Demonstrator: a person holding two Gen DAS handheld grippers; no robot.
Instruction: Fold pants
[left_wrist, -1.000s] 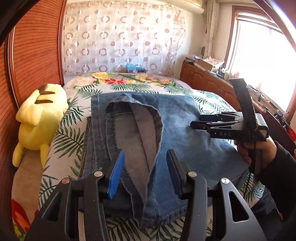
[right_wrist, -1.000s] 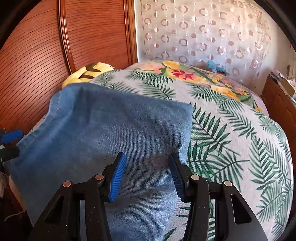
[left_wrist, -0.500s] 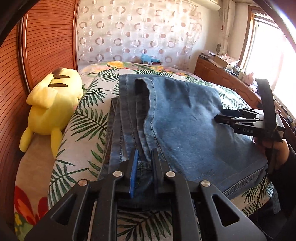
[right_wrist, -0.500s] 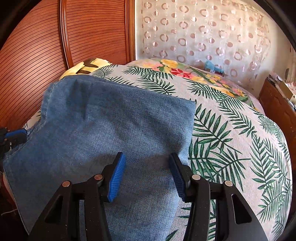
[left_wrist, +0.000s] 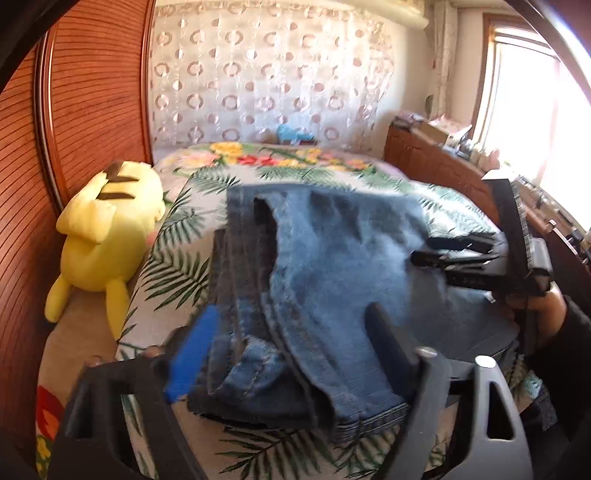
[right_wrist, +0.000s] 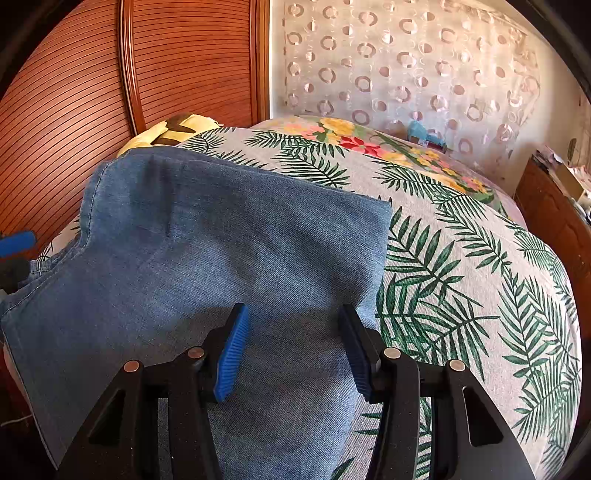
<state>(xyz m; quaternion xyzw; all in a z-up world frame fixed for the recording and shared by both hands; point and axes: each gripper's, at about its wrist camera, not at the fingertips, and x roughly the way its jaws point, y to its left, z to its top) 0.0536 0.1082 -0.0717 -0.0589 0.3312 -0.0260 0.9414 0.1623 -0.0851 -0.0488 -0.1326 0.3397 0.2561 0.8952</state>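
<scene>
While the left gripper (left_wrist: 291, 354) is opening, its blue-padded jaws stand wide on either side of the bunched hem end of the blue denim pants (left_wrist: 332, 280), and the pads do not press on the cloth. These pants lie folded lengthwise on the palm-leaf printed bedspread (right_wrist: 461, 266), near the bed's wooden-headboard side, with a yellow plush toy (left_wrist: 107, 240) just beside them on that side. The right gripper (right_wrist: 295, 350) hovers over the flat denim panel with its jaws spread partway and nothing pinched between them; whether its tips touch the fabric cannot be told. The step in hand appears to be the release of the layered edge after laying it down. To do it well, let the jaws clear the fabric fully before withdrawing, so that no pad drags the stacked seams out of line. Withdraw along the line of the fingers rather than sideways. The rumpled hem at the near end is thick and springy; it will probably need pressing flat before the next fold. Keep the right gripper over the panel as an anchor during withdrawal.
</scene>
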